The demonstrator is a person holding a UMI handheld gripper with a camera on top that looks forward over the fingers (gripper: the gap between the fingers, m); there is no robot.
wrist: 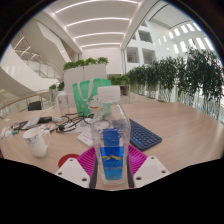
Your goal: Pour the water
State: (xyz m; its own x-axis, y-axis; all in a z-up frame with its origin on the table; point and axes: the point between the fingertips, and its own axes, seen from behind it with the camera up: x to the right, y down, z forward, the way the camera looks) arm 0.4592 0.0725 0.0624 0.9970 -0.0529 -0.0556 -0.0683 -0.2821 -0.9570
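- gripper [111, 160] closed onto the water bottle [111, 140]: both pink pads [90, 159] look pressed against its lower body, one each side
- bottle is upright between the fingers, blue liquid in the lower part, clear and seemingly empty above, light cap on top
- can't tell whether it's standing on the wooden table [170, 125] or already lifted a bit, base is hidden by the fingers
- handling guess: thin clear plastic, so light, walls will flex if squeezed hard; smooth surface, may slip or rotate when tilted
- hold is low on the body, near the liquid mass, which should keep it steady; gripping higher on the empty section would likely dent it
- liquid will slosh and shift weight as it tips, so tilt slowly
- beyond the bottle: green cup [84, 98], probable pour target, plus cables [50, 125] and a dark keyboard [143, 134] just beside the bottle, spill risk there
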